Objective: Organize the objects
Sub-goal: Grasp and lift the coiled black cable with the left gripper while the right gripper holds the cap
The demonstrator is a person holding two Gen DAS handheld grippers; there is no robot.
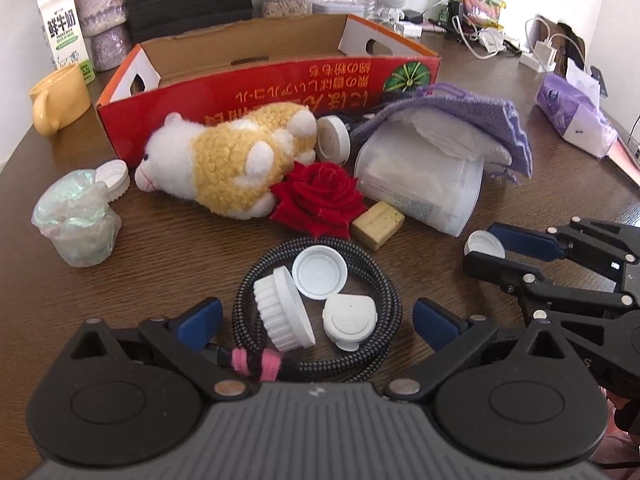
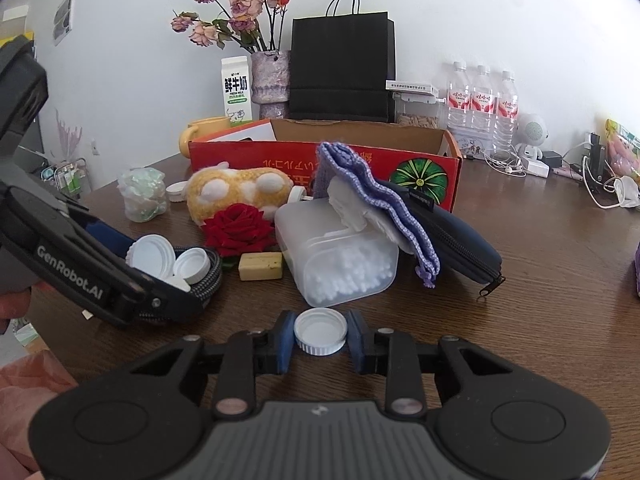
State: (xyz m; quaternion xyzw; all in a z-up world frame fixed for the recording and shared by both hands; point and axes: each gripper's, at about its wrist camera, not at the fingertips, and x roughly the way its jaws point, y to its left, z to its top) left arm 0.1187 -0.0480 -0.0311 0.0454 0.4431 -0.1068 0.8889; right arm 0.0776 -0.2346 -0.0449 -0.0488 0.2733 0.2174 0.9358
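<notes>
My right gripper (image 2: pixel 320 338) is shut on a white bottle cap (image 2: pixel 320 330), held just above the wooden table; it also shows in the left wrist view (image 1: pixel 486 246). My left gripper (image 1: pixel 318 316) is open around three white caps (image 1: pixel 320 274) lying inside a coiled braided cable (image 1: pixel 384 280). Behind them lie a red fabric rose (image 1: pixel 318 196), a yellow-and-white plush sheep (image 1: pixel 232 156), a tan soap block (image 1: pixel 376 220) and a clear cotton-swab box (image 1: pixel 424 184) under a purple knit pouch (image 1: pixel 472 112). An open red cardboard box (image 1: pixel 256 88) stands behind.
A crumpled plastic bag (image 1: pixel 76 220) and another white cap (image 1: pixel 116 174) lie at left. A yellow mug (image 1: pixel 60 96), milk carton (image 1: pixel 64 28), vase, black paper bag (image 2: pixel 340 68), water bottles (image 2: pixel 482 100), chargers and a tissue pack (image 1: pixel 576 112) line the table's back. A dark zip case (image 2: pixel 452 232) lies right.
</notes>
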